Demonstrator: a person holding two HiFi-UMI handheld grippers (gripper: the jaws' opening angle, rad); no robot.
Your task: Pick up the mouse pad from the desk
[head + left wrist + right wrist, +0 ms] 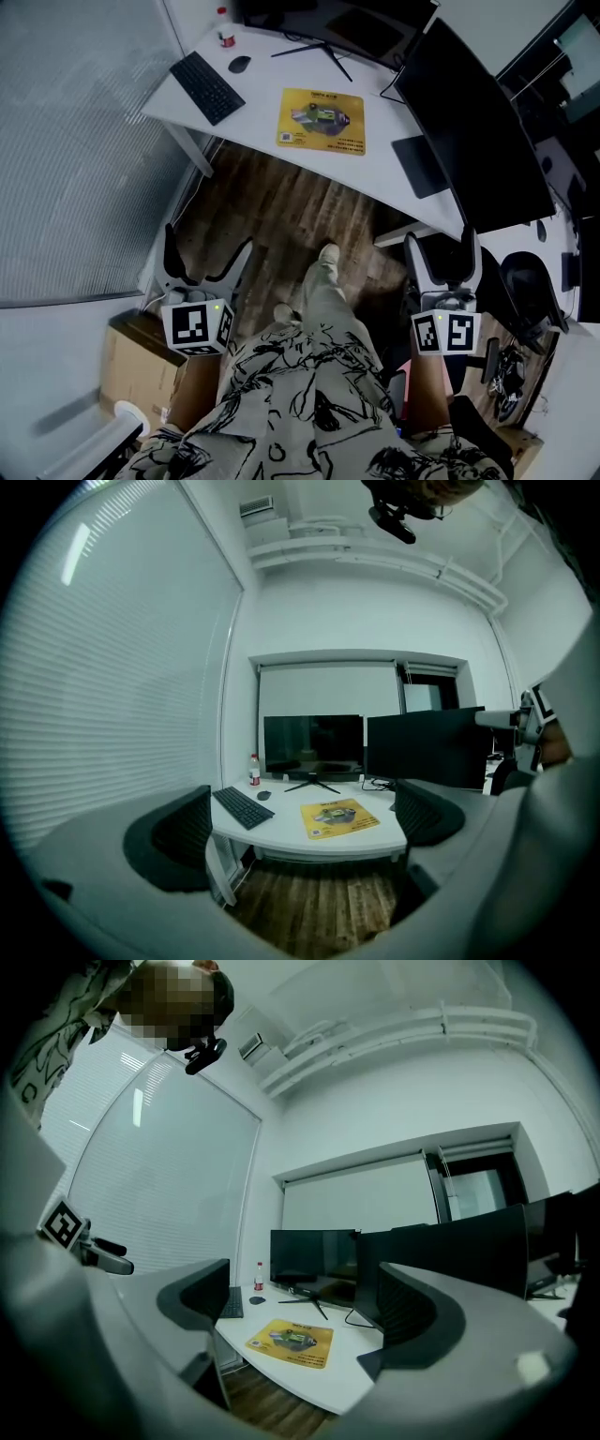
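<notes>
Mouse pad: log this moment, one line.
mouse pad: flat on desk, untouched | left tongs: open, empty | right tongs: open, empty | pickup: not begun

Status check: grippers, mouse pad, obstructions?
Left gripper and right gripper open, empty, well short of the desk. Mouse pad flat on it, untouched. Keyboard and mouse lie clear; nothing on top.

Mouse pad (321,120) right of keyboard (207,87)

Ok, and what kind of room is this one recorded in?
Probably an office: a white desk with a keyboard, a yellow mouse pad and large dark monitors, beside a wall of blinds.
</notes>
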